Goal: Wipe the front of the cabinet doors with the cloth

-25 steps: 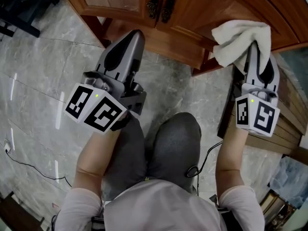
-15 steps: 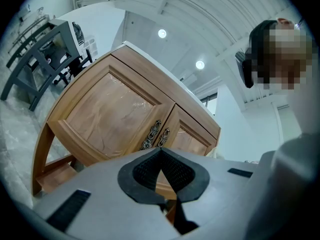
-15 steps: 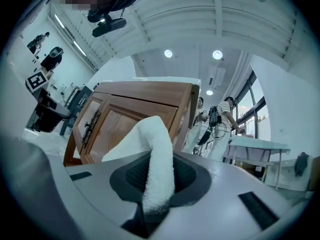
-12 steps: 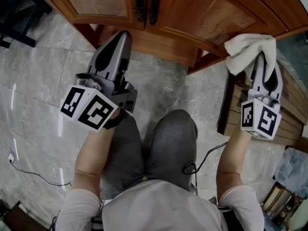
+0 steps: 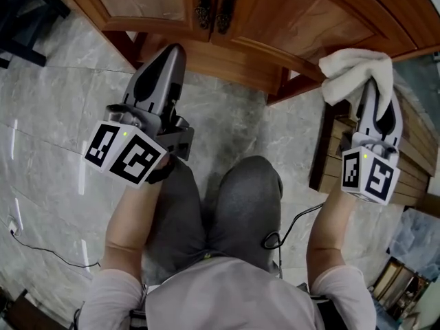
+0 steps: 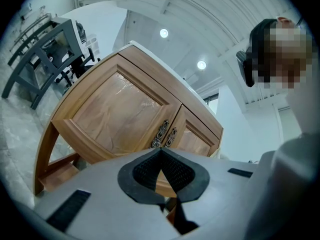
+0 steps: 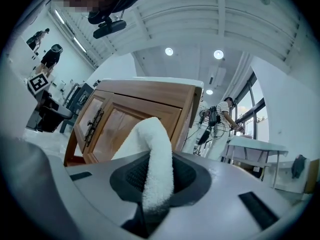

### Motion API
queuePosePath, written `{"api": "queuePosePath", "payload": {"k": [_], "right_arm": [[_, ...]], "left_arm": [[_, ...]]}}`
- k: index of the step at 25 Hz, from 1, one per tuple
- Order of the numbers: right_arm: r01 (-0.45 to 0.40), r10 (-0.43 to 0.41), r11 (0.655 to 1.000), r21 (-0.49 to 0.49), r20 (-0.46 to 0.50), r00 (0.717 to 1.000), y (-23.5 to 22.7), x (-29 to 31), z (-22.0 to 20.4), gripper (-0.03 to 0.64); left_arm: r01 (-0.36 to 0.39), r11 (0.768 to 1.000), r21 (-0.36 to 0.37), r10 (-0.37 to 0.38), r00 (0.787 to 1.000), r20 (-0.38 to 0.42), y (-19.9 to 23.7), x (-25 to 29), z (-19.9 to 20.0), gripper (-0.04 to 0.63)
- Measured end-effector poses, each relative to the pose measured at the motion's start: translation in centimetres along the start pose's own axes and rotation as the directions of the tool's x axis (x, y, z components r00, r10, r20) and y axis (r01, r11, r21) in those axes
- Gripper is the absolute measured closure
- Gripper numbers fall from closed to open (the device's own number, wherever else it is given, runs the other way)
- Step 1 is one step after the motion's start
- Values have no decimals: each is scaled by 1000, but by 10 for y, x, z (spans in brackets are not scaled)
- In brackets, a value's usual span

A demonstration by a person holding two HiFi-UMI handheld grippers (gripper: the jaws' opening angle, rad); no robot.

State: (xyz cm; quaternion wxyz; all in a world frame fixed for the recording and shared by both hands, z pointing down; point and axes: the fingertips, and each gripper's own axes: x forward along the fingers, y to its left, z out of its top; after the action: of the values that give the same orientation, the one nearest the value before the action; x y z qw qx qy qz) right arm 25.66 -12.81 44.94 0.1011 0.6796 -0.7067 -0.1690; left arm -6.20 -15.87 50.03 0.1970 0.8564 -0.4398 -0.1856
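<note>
Right gripper [image 5: 370,82] is clamped on the cloth [image 5: 350,71]. In the last second it has drifted right, to the lower right corner of the cabinet doors [image 5: 295,19]. Left gripper [image 5: 170,52] is pinched together, empty. I judge one wiping stroke has ended.

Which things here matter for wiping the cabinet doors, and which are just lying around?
For the job: cloth, clamped in right tool; cabinet doors.
Just around: left tool, shut and empty; floor cable; slatted wooden rack.
</note>
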Motion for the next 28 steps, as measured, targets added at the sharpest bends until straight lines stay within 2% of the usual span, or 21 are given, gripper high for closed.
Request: {"api": "queuePosePath", "payload": {"k": [5,9,19,24,28], "right_arm": [[-67,67,998,10,18,998,31,5,3,535],[-152,151,988,27,24,988,70,9,3,535],[-366,361,928,71,78,929,188,40,3,535],[-428,419,900,78,108,901,230,61,6,535],[-430,424,900,71,88,902,238,69,0,535]], "left_arm": [[-16,1000,-3,16,1000,11,12,-7,3,578],[-36,999,-8,37,999,14,20,-15,3,578],[-72,997,14,72,997,-2,31,-29,3,578],[-86,996,23,86,996,6,38,-38,6,578],[-88,996,24,88,996,5,39,-40,4,578]]}}
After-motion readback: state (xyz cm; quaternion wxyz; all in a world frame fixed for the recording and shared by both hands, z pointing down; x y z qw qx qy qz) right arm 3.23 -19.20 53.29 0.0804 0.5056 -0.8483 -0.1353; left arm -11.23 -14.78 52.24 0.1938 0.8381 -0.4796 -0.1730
